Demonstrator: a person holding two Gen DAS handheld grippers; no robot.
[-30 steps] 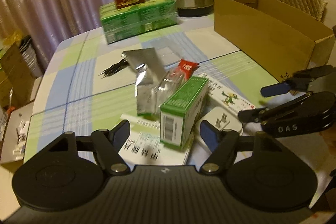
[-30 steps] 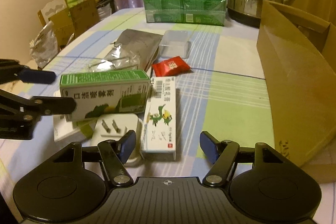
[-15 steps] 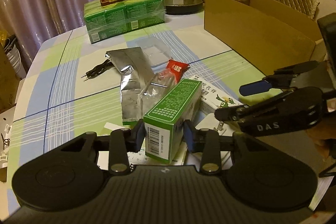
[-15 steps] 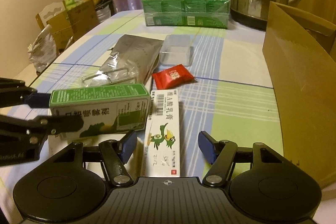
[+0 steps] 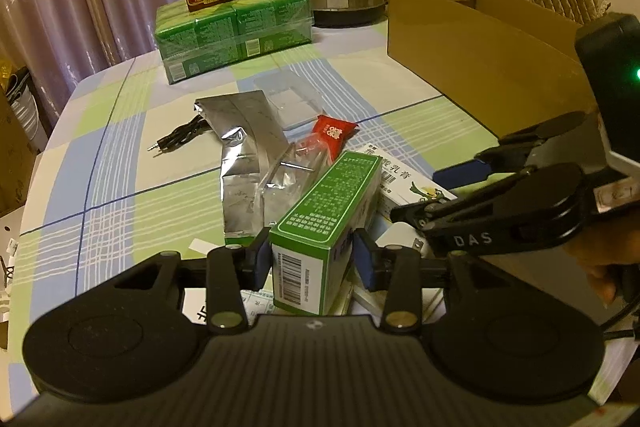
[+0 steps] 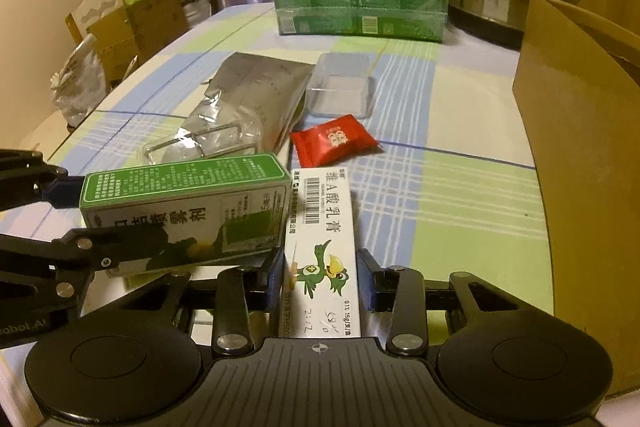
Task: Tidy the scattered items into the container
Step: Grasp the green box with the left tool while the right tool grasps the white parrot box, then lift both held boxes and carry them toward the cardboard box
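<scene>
As both grippers clamped cartons, the cardboard box (image 5: pixel 480 67) showed nothing inside.
Left gripper (image 5: pixel 310 259) pinched the green carton (image 5: pixel 324 223), jaws easing; right gripper (image 6: pixel 320 281) was closing on the white carton (image 6: pixel 322 247); foil pouch (image 6: pixel 256 87) and red sachet (image 6: pixel 334 139) lay beyond the fingertips.

Green box (image 5: pixel 324 223), white box (image 6: pixel 320 251), both gripped

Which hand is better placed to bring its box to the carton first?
Right, probably. The right claw is closing on the white box, and the carton stands just beside it. The left claw, opening slightly around the green box, has the right claw between it and the carton.
</scene>
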